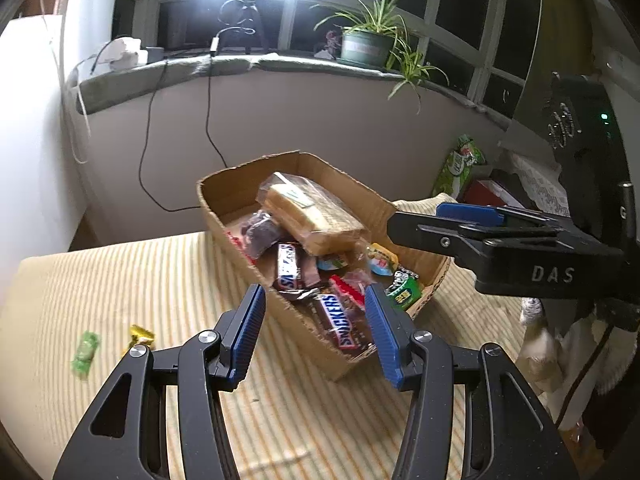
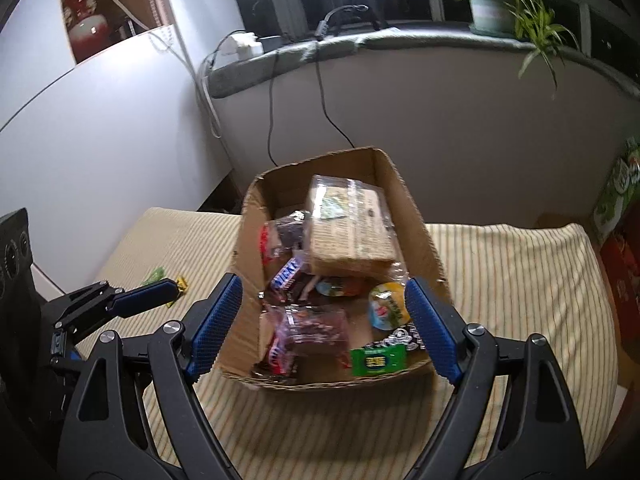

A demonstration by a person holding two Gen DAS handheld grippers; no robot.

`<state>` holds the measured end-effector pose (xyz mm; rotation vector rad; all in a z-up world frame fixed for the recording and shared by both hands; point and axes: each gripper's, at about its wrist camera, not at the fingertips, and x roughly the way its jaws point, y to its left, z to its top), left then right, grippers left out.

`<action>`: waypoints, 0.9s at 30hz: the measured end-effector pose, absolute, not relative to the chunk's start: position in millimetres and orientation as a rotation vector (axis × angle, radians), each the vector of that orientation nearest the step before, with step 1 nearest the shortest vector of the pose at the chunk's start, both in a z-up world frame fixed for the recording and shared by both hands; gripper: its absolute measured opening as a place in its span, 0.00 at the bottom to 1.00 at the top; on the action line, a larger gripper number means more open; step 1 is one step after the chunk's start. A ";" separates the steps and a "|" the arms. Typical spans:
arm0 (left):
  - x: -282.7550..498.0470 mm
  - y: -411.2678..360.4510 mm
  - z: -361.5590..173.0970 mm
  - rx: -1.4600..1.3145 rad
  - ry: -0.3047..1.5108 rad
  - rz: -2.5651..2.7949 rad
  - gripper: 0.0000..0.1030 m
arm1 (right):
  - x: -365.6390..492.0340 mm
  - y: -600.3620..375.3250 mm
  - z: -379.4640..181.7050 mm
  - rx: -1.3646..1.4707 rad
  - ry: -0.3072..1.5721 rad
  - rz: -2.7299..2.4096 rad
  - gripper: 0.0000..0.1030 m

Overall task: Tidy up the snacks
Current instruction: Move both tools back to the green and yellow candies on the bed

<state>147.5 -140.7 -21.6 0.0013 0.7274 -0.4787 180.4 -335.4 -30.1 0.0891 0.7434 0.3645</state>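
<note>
Sorting nearly done: box [image 2: 416, 216] full, two sweets left out.
Left gripper [image 1: 314, 328] half open, right gripper [image 2: 324, 328] wide, both empty; next: fetch green candy [image 1: 85, 350] and gold candy [image 1: 141, 336], left of box on bench [image 1: 120, 280].

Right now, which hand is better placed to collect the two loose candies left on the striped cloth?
Left: the green-wrapped candy and gold-wrapped candy lie just beside the open left gripper; the right gripper faces the cardboard box.

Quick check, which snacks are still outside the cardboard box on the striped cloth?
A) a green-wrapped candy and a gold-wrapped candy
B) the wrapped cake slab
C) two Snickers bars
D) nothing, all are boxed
A: the green-wrapped candy and gold-wrapped candy lie on the striped cloth left of the cardboard box.
</note>
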 end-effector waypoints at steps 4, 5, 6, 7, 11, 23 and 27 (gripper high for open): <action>146.1 -123.9 -21.1 -0.016 0.724 -0.461 0.49 | 172.5 -322.1 -22.9 0.074 0.718 0.381 0.83; 145.5 -119.1 -21.3 -0.020 0.723 -0.455 0.49 | 170.6 -318.6 -21.3 0.073 0.714 0.390 0.83; 144.9 -113.8 -21.6 -0.024 0.722 -0.448 0.49 | 168.1 -313.4 -19.5 0.071 0.712 0.404 0.83; 144.4 -107.1 -22.1 -0.030 0.722 -0.440 0.49 | 166.7 -309.5 -18.5 0.069 0.711 0.413 0.83; 143.6 -75.3 -25.4 -0.058 0.723 -0.394 0.49 | 159.4 -286.7 -15.5 0.047 0.705 0.461 0.83; 141.7 11.1 -49.2 -0.099 0.771 -0.265 0.41 | 150.5 -203.1 -35.4 -0.054 0.746 0.584 0.83; 144.2 27.9 -61.7 -0.109 0.800 -0.247 0.37 | 146.6 -172.8 -53.1 -0.128 0.768 0.610 0.80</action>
